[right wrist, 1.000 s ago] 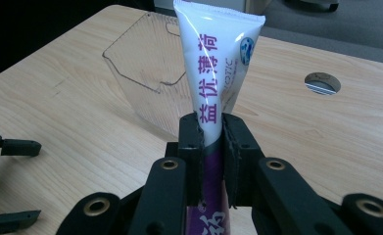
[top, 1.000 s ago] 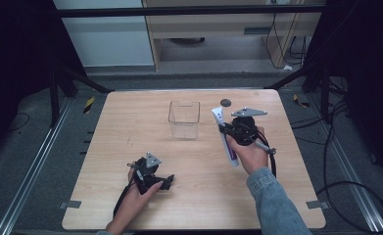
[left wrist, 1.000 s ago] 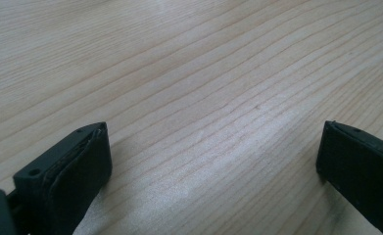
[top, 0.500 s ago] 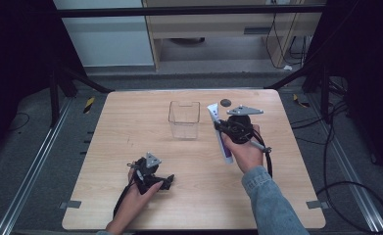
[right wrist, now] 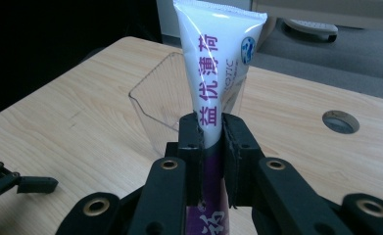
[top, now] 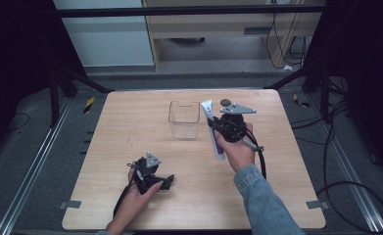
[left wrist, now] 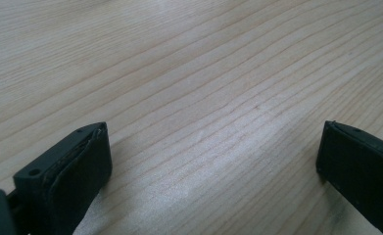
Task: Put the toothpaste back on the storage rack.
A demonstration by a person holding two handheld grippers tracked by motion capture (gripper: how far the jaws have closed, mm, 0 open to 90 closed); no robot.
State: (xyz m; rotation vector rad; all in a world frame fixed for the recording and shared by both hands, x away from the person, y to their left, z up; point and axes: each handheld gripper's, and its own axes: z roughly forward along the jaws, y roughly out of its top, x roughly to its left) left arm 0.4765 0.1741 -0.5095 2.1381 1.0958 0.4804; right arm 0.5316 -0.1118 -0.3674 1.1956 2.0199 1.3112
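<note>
Tube carried nearer container, white, purple-lettered

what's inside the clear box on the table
Nothing can be seen inside the clear box; wood shows through its walls. In the right gripper view the tube, held in the right gripper, covers part of the box, so that part stays hidden.

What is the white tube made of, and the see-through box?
The tube looks like soft, glossy plastic: it shines and has a flat crimped end. The box seems clear hard plastic, though glass is possible: you see the table through its thin walls.
</note>
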